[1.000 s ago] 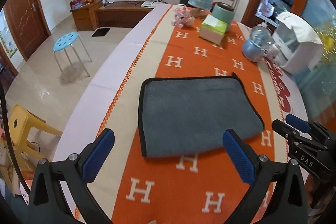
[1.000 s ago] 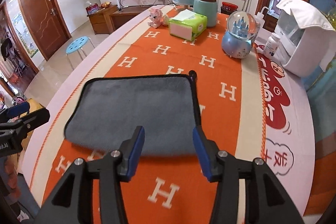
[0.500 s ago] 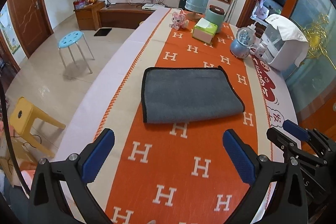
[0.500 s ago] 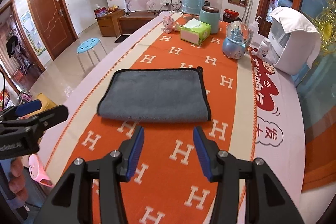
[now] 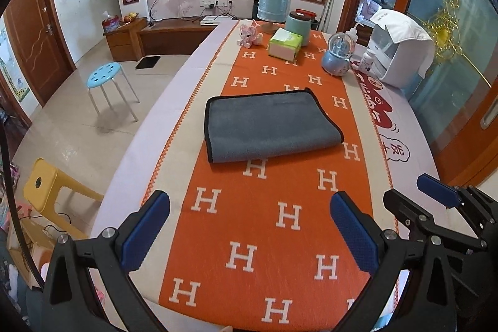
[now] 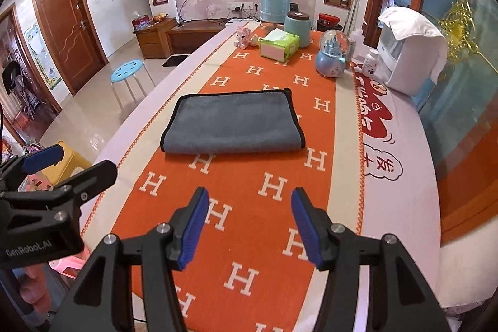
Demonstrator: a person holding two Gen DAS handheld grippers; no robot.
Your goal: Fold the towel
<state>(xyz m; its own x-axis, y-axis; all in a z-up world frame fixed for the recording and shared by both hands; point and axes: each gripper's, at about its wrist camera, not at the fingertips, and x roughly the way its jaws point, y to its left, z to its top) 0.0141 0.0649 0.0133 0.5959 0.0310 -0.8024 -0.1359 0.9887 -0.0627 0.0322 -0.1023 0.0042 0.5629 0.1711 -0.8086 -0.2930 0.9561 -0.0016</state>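
Note:
A grey towel with a black edge lies folded flat on the orange cloth with white H letters; it also shows in the right wrist view. My left gripper is open and empty, held well back from the towel above the near end of the table. My right gripper is open and empty, also well back from the towel. The right gripper shows at the right edge of the left wrist view, and the left gripper at the left edge of the right wrist view.
At the far end of the table stand a green tissue box, a teal jar, a snow globe, a pink toy and a white appliance. A blue stool and a yellow stool stand on the floor at left.
Both grippers have pulled back and up from the towel toward the near end of the table. The towel lies unmoved and looks smaller and farther away.

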